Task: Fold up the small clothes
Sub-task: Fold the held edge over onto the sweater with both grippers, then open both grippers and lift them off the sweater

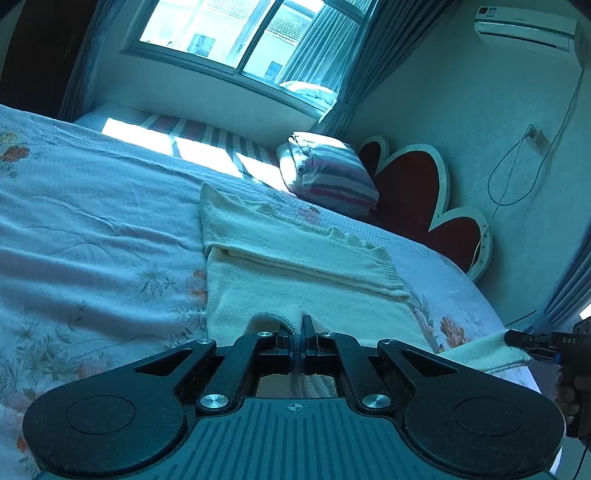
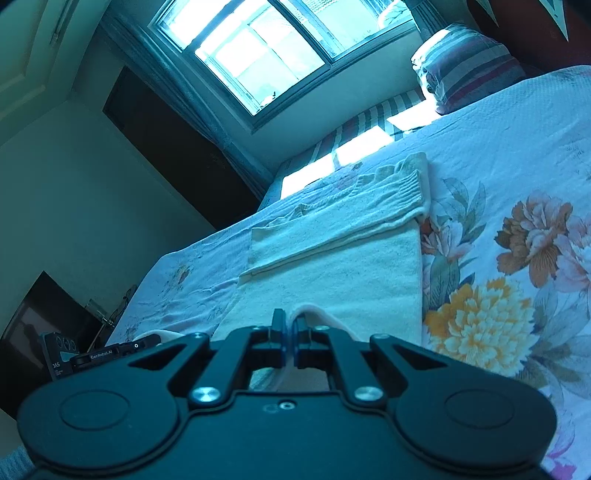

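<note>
A cream knitted sweater (image 1: 295, 258) lies on the floral bedspread (image 1: 92, 221) in the middle of the bed, already partly folded: a sleeve with a ribbed cuff is laid across the body, and the far part reaches toward the striped pillow (image 1: 328, 173). The near hem of the sweater is lifted off the bedspread at two places.

The left gripper (image 1: 298, 332) has its jaws pressed almost together, with a fold of the sweater's near edge pinched between them; the cloth rises in a small loop just ahead of the fingertips. The right gripper (image 2: 287, 328) is likewise closed narrow on the sweater's near edge, a rounded fold of cream fabric standing up beside its right finger. In the left wrist view the right gripper shows at the far right edge, gripping the other corner of the hem, with part of a hand (image 1: 565, 395) below it. In the right wrist view the left gripper shows at the lower left, also holding cloth.

Relative to the sweater, the striped pillow sits beyond it against the red heart-shaped headboard (image 1: 410, 184). The window (image 1: 236, 33) is farther back, behind the bed. No containers are visible.
</note>
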The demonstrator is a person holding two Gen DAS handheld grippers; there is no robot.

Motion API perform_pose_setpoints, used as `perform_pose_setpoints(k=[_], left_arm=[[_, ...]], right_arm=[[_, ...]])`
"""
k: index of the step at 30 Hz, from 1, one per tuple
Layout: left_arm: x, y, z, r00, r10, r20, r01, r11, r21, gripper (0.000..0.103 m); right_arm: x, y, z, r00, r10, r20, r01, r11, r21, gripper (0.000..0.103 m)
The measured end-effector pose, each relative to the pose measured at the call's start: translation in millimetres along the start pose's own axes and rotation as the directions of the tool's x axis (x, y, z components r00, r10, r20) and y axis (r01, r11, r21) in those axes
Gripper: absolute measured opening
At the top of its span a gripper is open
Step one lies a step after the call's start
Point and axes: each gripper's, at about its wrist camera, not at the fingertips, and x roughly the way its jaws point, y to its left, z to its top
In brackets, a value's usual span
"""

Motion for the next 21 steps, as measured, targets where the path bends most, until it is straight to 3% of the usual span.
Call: perform_pose_setpoints(k=[5, 13, 21], left_arm=[[36.7, 8.1, 36.9, 1.000, -0.007, 0.006, 0.007, 1.000, 0.002, 0.003], [127.2, 30.2, 89.3, 1.000, 0.013, -0.016, -0.013, 1.000, -0.006, 0.003], [228.7, 70.4, 116.2, 0.993, 0.064, -0.095, -0.069, 0.996, -0.051, 0.003]], right_arm=[[22.7, -7.5, 34.1, 1.000, -0.002, 0.003, 0.002, 1.000, -0.025, 0.005], [83.5, -42.4, 91.5, 1.000, 0.013, 0.001, -0.013, 1.000, -0.012, 0.005], [168.7, -115.0, 134.2, 1.000, 0.003, -0.019, 0.000, 0.990, 0.140, 0.005]])
